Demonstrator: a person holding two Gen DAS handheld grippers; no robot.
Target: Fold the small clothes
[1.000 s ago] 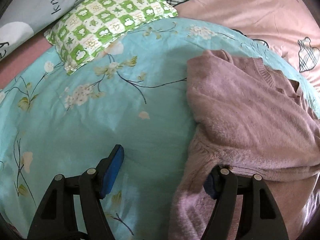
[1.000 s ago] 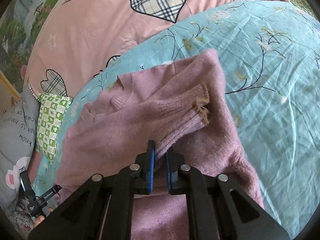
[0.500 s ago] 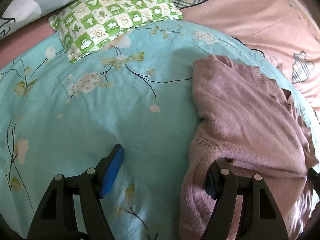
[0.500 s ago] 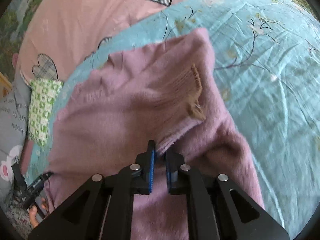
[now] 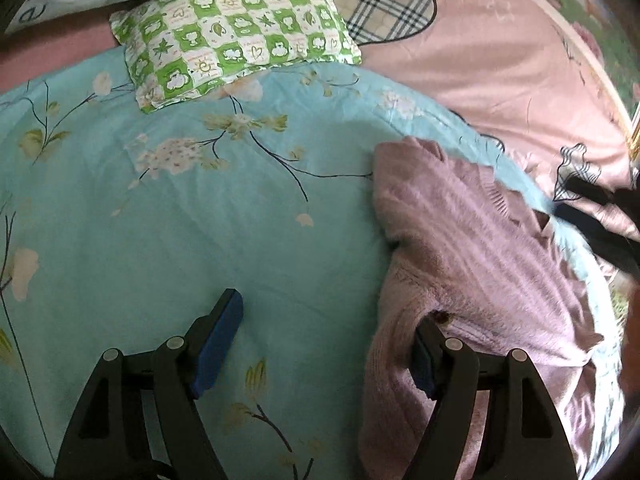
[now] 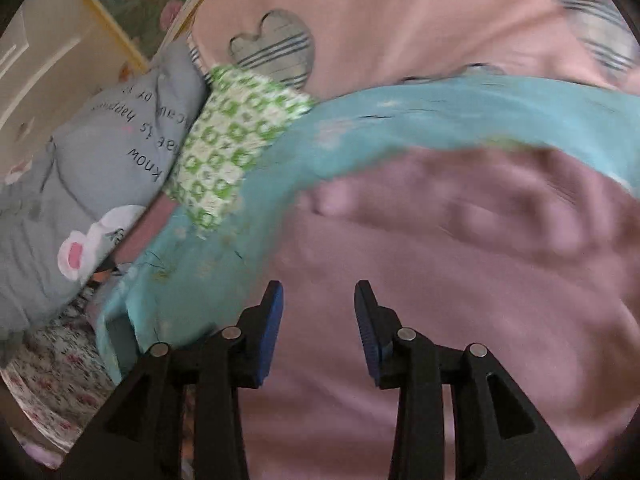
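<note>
Sleeve work looks finished on the right side: the right gripper (image 6: 319,320) has just been opening, its blue pads now spread with nothing between them, hovering over the mauve knitted sweater (image 5: 472,264), which lies on the turquoise floral quilt (image 5: 200,208) toward the quilt's edge next to the pink sheet (image 5: 500,60). The left gripper (image 5: 328,344) stands wide apart; one pad hangs over bare quilt, the other sits at the sweater's near edge by a small brown spot, and whether that pad touches the knit I cannot tell. To do the next fold well, I judge the left gripper should close on the sweater's quilt-side edge, taking only the top layers, lift just enough to clear the fuzz, and carry that edge across the body in one level sweep, while the right gripper pins or smooths the opposite side so the soft knit does not drag and bunch. The right wrist view is blurred, so the lie of the sleeve is unclear. Beyond the quilt rest a green checked pillow (image 5: 236,28) and, past it, a grey printed cushion (image 6: 100,152); the pink sheet carries plaid hearts (image 5: 380,8), and a pale wall rises beyond the cushion.
</note>
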